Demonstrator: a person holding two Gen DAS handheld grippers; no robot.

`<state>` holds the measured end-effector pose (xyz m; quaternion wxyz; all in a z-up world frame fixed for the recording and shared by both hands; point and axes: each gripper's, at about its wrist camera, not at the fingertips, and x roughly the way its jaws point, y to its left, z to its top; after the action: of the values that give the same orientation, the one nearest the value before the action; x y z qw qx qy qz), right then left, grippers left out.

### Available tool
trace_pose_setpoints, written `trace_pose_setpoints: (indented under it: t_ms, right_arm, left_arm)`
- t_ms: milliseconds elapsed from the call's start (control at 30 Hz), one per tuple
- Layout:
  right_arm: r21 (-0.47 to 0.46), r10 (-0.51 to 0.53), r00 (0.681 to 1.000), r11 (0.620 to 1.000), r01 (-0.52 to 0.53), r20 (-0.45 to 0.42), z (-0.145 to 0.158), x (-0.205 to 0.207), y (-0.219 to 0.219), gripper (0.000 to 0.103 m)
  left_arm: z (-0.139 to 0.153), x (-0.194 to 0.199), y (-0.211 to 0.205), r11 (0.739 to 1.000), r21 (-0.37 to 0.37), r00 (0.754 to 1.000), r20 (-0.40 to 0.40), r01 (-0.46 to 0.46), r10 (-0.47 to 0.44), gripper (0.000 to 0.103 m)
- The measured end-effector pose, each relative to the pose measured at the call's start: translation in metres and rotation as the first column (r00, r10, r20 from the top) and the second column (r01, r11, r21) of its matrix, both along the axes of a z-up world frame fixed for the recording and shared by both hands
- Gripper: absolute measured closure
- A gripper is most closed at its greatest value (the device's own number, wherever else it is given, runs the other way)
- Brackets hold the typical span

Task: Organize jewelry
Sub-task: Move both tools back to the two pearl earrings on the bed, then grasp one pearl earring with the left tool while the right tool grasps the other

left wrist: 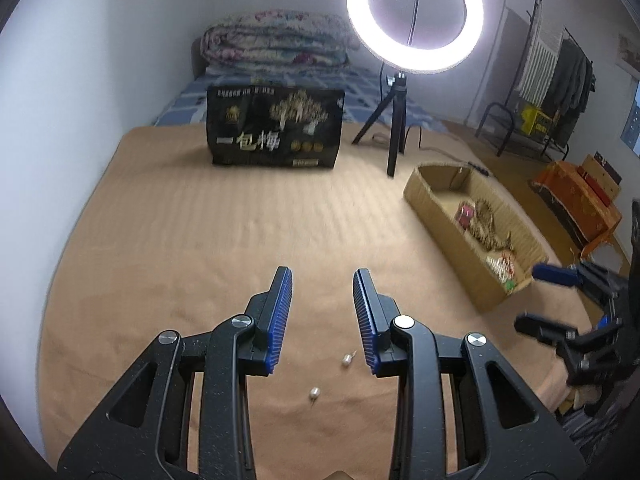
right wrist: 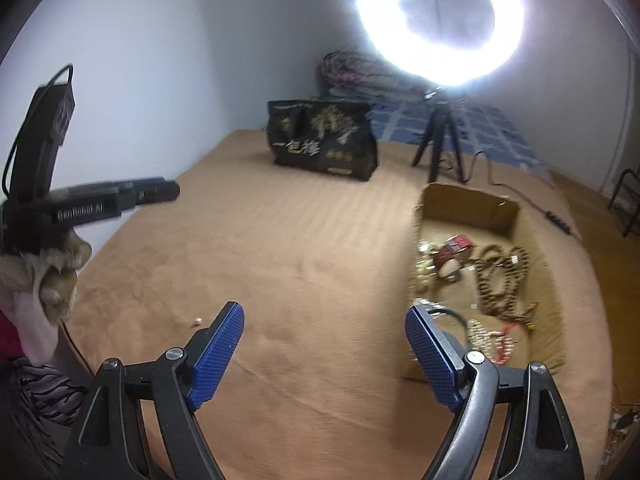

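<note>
Jewelry lies in two places. Two small pearl earrings [left wrist: 347, 359] [left wrist: 315, 393] rest loose on the tan blanket [left wrist: 200, 248], low in the middle of the left wrist view, between the blue pads of the left tool [left wrist: 322, 312]. That tool is released: its jaws stand partly apart with nothing pressed between them. The rest sits in an open cardboard box [right wrist: 516, 216] at the right of the right wrist view: a long string of brown beads [right wrist: 500, 276], a red bangle [right wrist: 454, 250] and smaller pale pieces, blurred. The right tool [right wrist: 324, 354] is released too, jaws wide and empty, its right finger in front of the box's near corner. At the top of both views glows a ring light [left wrist: 416, 16] on a tripod, with a black printed bag [left wrist: 276, 132] standing left of it.
</note>
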<state>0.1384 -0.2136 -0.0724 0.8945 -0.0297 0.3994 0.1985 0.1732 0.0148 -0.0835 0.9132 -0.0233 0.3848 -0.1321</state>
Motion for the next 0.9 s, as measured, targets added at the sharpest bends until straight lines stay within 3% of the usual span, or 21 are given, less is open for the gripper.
trace_pose_setpoints:
  t_ms: [400,833,900]
  right_arm:
    - [0.008,0.071,0.993,0.997,-0.07,-0.095,-0.044,0.015,0.035,0.035]
    - [-0.016,0.154,0.978,0.987,-0.158,-0.14,-0.081,0.028,0.07,0.05]
    - [-0.011,0.163,0.975,0.986,-0.167,-0.149,-0.085,0.03,0.073,0.052]
  left_arm:
    - [-0.066,-0.023,0.0,0.998,-0.018,0.988,-0.143,0.061,-0.063,0.072]
    - [-0.106,-0.025,-0.006,0.995,0.027,0.976,-0.198,0.099,-0.092,0.072]
    - [-0.109,-0.023,-0.006,0.994,0.033,0.974,-0.203,0.105,-0.096,0.081]
